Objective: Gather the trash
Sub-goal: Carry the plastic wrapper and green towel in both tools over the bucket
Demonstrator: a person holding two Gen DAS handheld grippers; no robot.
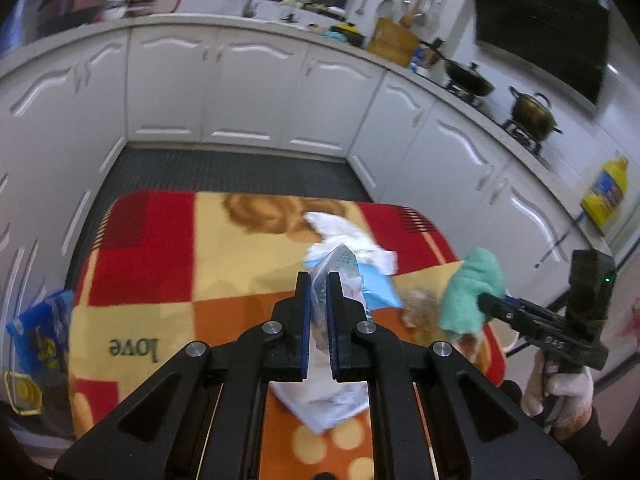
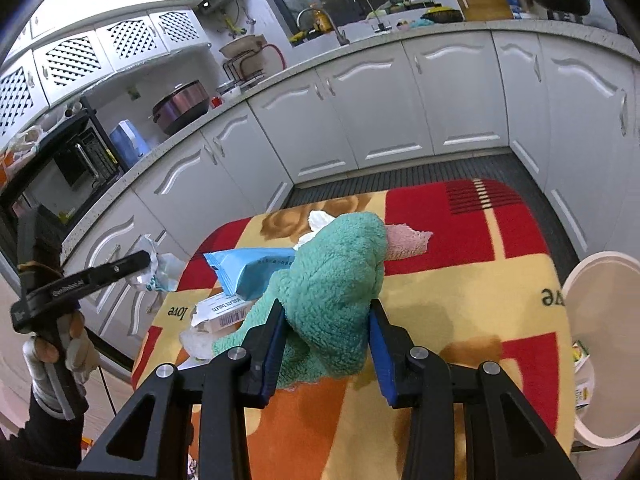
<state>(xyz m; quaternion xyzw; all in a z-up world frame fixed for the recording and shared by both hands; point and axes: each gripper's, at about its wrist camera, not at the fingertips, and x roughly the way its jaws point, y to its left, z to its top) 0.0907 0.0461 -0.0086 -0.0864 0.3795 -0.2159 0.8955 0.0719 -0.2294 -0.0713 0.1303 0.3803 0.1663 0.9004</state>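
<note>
Much trash was left on the table: a blue packet, a white box and tissue lay near its middle, beside and under the cloth. The left gripper had its jaws nearly pressed together, pinching a clear wrapper lifted above the table. The right gripper had its jaws spread wide around a green cloth, gripping it. A white bin stood at the table's right edge, apparently the drop point.
</note>
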